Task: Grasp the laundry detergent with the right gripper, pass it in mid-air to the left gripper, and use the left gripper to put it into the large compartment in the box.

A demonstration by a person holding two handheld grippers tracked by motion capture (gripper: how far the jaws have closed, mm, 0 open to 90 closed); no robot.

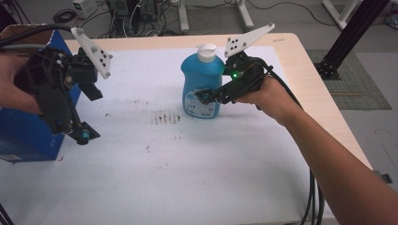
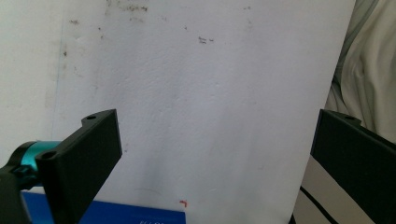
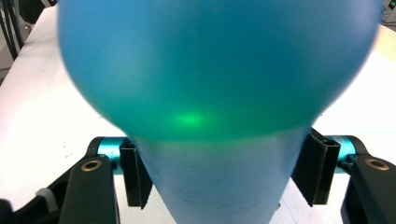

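A blue bottle [image 1: 202, 79] with a white cap [image 1: 206, 51] stands upright near the back middle of the white-covered table [image 1: 187, 168]. My right gripper [image 1: 205, 97] comes in from the right and is shut on the bottle's lower body, over its label. In the right gripper view the bottle [image 3: 215, 70] looms close and both pads [image 3: 135, 172] press its sides. My left gripper [image 1: 87, 112] hangs at the table's left, apart from the bottle. Its jaws point down at the bare cover, and in its own view the gripper [image 2: 215, 154] is wide open with nothing between them.
A blue cardboard box [image 1: 23, 136] stands at the table's left edge, under and behind my left gripper; its corner [image 2: 116, 214] shows below the left jaw. Faint red-brown marks [image 1: 165, 117] stain the cover. Cables [image 1: 314, 201] hang off the front right. The wooden edge [image 1: 324, 98] runs along the right.
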